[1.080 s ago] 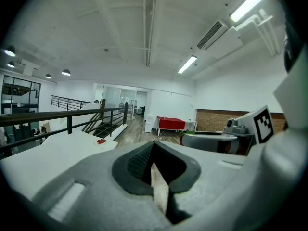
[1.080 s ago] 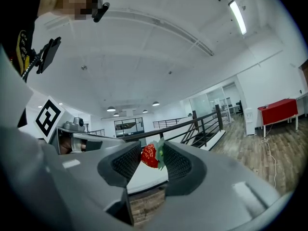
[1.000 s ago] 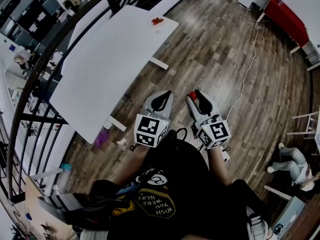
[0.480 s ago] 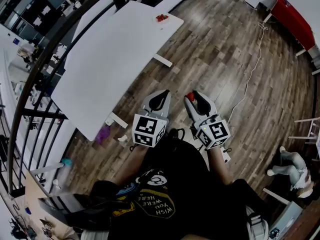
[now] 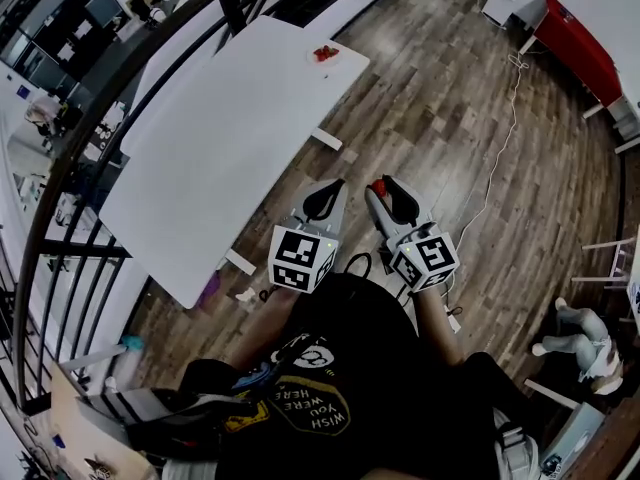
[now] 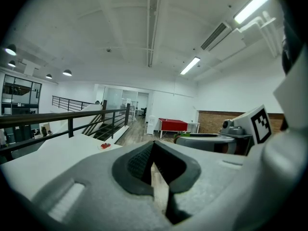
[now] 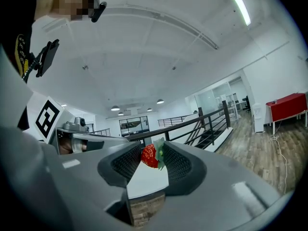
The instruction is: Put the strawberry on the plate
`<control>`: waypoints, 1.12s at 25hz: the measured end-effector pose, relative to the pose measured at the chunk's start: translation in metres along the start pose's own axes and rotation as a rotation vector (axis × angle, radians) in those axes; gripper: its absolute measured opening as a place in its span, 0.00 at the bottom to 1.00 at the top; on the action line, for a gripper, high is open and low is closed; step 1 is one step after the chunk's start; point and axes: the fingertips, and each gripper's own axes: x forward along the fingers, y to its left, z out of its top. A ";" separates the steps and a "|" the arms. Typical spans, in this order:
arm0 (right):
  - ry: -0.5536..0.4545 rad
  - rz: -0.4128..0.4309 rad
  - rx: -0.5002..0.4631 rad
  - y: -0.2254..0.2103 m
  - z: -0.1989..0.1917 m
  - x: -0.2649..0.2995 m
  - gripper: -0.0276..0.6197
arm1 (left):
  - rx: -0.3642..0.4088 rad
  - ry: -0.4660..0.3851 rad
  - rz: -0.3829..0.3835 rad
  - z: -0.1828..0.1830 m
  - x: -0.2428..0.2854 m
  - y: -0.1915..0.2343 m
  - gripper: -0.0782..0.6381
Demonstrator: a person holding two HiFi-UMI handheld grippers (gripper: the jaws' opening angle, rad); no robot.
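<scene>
In the head view a white plate (image 5: pixel 322 54) with red fruit on it lies at the far corner of the long white table (image 5: pixel 220 148). A red strawberry (image 5: pixel 379 187) with a green leaf is pinched in my right gripper (image 5: pixel 382 190), held over the wooden floor, well short of the table. From the right gripper view the strawberry (image 7: pixel 149 156) sits between the dark pads. My left gripper (image 5: pixel 326 199) hovers beside it, shut and empty. The left gripper view shows the plate (image 6: pixel 105 146) far ahead on the table (image 6: pixel 57 153).
A black railing (image 5: pixel 90 118) curves along the table's far side. A red cabinet (image 5: pixel 575 33) stands at the far right, and a white cable (image 5: pixel 500 138) trails across the floor. A purple object (image 5: pixel 207 290) lies by the table's near end.
The table has drawn slightly nearer to both grippers in the head view. The strawberry stays held in the right gripper, and the left stays shut.
</scene>
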 end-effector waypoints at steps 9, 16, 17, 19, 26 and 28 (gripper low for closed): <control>0.023 -0.038 0.018 -0.004 -0.010 0.026 0.28 | -0.008 0.013 -0.075 -0.002 0.022 0.018 0.12; 0.049 0.001 0.024 -0.028 -0.005 0.063 0.28 | -0.025 0.021 -0.052 0.007 0.054 0.038 0.12; 0.050 0.009 0.023 -0.033 -0.002 0.068 0.28 | -0.027 0.024 -0.046 0.009 0.060 0.041 0.12; 0.049 0.022 0.022 -0.045 0.003 0.077 0.28 | -0.029 0.026 -0.035 0.014 0.073 0.046 0.12; 0.043 0.066 0.029 -0.090 0.015 0.095 0.28 | -0.015 0.028 0.003 0.029 0.128 0.049 0.12; 0.043 0.075 0.034 -0.105 0.017 0.100 0.27 | -0.011 0.035 0.017 0.030 0.145 0.049 0.12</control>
